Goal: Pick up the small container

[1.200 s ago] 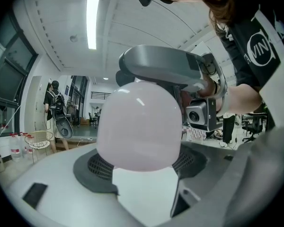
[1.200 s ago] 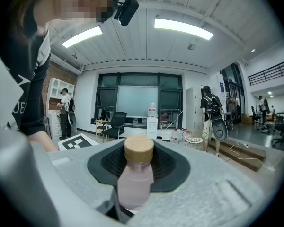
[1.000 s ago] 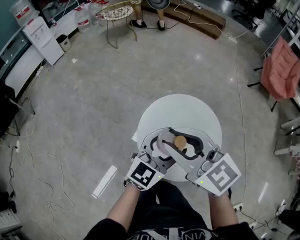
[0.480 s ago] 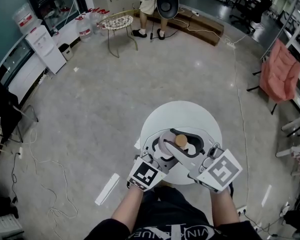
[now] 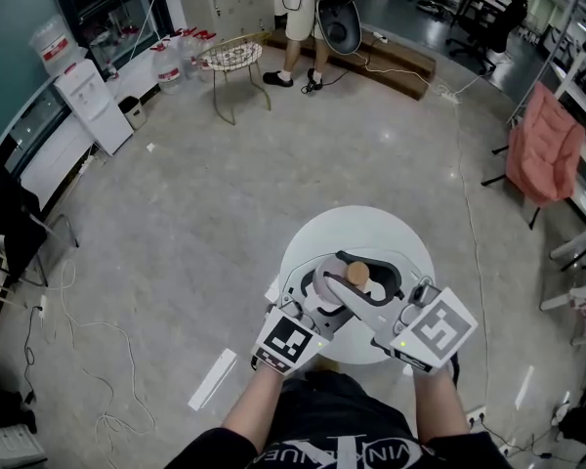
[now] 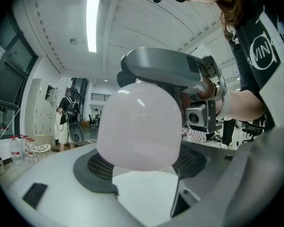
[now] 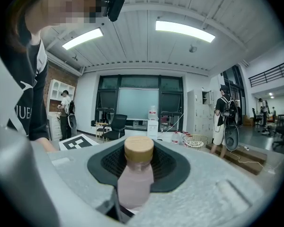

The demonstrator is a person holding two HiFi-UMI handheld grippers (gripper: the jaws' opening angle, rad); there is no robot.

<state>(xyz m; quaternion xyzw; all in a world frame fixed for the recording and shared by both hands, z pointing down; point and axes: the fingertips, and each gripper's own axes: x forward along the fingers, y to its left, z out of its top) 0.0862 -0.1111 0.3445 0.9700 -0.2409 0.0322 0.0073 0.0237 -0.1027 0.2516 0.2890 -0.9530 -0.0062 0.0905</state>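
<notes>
Left gripper (image 5: 324,279): clenched on small container (image 6: 139,126), low on its body | right gripper (image 5: 379,283): grasped it below wooden cap (image 7: 138,149) | both were above round white table (image 5: 391,228).

small container (image 5: 355,275): head view shows only cap, body hidden by fingers (image 5: 369,307) | base hidden, right gripper view

1. small container (image 7: 135,183): pale pink body; cap (image 7: 139,149) light tan wood
2. left gripper (image 6: 143,170), right gripper (image 7: 128,198): light grey; pads (image 6: 97,167) dark grey, gridded; black-and-white square markers
3. table (image 5: 371,225) white; floor (image 5: 225,184) mottled grey
</notes>
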